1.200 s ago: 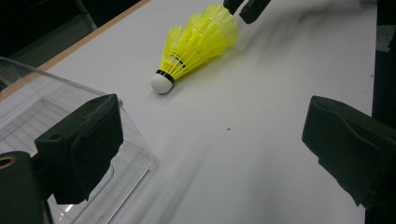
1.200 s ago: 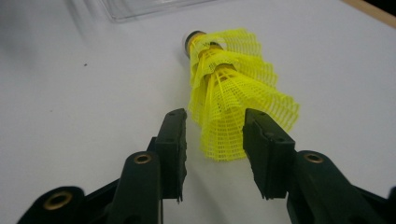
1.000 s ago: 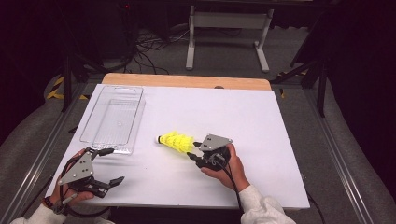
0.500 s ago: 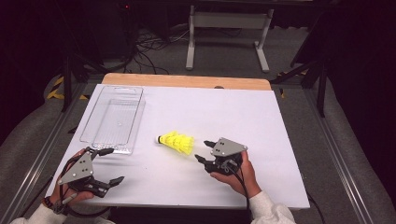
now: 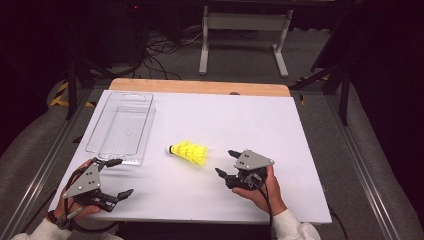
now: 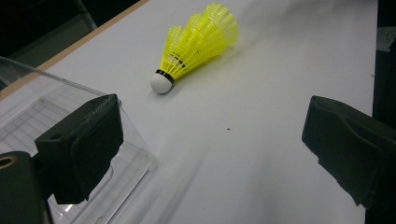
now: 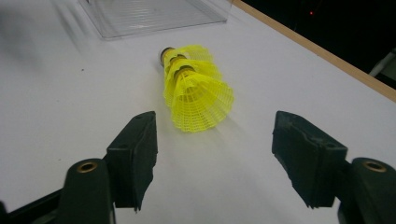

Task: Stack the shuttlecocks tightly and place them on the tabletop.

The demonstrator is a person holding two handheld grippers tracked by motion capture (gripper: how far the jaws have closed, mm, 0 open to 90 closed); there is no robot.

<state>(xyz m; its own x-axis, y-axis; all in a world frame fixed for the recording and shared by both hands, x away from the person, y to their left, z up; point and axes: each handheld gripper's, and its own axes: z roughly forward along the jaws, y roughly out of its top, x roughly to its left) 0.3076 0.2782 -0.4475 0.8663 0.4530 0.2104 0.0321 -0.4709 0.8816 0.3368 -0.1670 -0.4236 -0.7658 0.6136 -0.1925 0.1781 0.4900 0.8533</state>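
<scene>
Two hand-held grippers rest low over a white table (image 5: 310, 130), both with jaws spread wide and holding nothing. Seen from the high view, the right gripper (image 5: 225, 163) sits at about 5 o'clock from the table's centre, held in a hand (image 5: 260, 189), its jaws pointing toward 10 o'clock. Just beyond those jaws lies a stack of yellow shuttlecocks (image 5: 190, 151), on its side near the middle of the table, white cork tip toward 9 o'clock and open skirt toward 3 o'clock. The stack is close to the right gripper yet not touching it.

From the right gripper view, the shuttlecocks (image 7: 196, 91) lie ahead of the two black jaws, at 12 o'clock, skirt end nearest, with bare table between the skirt and the jaws.

At 7 o'clock in the high view, the left gripper (image 5: 116, 177) sits near the table's front corner. Its upper jaw tip is just beside the near end of a clear tray (image 5: 121, 127), which stretches toward 11 o'clock. From the left gripper view, the shuttlecocks (image 6: 198, 42) lie well ahead, cork end nearest, and the tray (image 6: 28, 102) stands at 9 o'clock behind one jaw.
</scene>
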